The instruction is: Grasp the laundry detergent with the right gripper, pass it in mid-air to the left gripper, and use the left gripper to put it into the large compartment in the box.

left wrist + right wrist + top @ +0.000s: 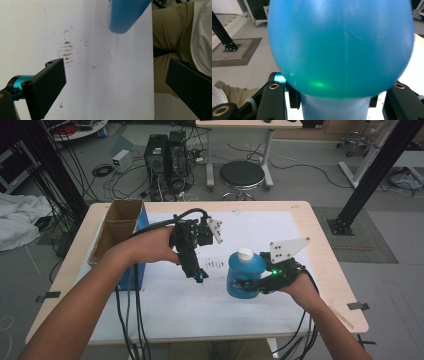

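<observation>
Just blue bottle (244,276), label unreadable

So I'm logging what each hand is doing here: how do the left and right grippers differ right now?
The right gripper is shut on the blue bottle, its jaws pressed on the bottle's sides; the left gripper holds nothing, its jaws standing wide apart. The left gripper points down at the white mat, while the right gripper lies more level, reaching in from the bottle's side. Both are black, hand-held and trail cables.
</observation>
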`<state>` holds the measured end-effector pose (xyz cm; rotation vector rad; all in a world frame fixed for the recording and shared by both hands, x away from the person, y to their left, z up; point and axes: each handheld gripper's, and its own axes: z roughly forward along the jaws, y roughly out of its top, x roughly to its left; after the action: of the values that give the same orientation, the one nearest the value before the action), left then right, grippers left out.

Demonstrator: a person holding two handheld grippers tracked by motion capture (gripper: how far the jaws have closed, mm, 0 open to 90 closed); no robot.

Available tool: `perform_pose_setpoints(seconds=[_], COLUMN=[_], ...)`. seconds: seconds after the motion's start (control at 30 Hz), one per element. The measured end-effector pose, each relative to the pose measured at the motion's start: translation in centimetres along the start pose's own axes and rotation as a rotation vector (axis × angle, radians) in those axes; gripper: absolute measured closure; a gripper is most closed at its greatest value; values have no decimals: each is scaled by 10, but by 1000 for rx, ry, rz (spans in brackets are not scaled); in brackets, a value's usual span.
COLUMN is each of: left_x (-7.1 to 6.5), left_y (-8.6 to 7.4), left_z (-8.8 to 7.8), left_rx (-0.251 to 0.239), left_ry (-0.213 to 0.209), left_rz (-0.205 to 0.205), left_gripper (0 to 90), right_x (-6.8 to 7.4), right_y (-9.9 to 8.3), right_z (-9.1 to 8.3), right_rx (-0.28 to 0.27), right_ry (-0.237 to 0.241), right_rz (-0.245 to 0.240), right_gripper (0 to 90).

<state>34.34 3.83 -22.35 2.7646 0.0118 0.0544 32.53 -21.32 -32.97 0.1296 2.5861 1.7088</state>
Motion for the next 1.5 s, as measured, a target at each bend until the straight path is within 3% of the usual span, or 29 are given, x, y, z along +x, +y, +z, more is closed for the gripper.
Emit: perform_pose_setpoints(seconds=[0.13, 0.47, 0.83, 1.5], left_x=[-1, 3, 10, 15], left_y=[3, 10, 22, 37], left_z=[0, -2, 2, 11], left_rx=[13, 27, 32, 75], left_ry=[-9, -23, -34, -41], left_rz=[3, -4, -2, 12], left_gripper=[31, 31, 31, 31], right_x=[-12, -31, -39, -44], right_y=[1, 5, 14, 29], right_z=[13, 26, 46, 63], right_rx=[-17, -17, 43, 82], right_ry=[44, 99, 166, 184], right_rz=[-7, -16, -43, -46], right_gripper=[445, 445, 445, 444])
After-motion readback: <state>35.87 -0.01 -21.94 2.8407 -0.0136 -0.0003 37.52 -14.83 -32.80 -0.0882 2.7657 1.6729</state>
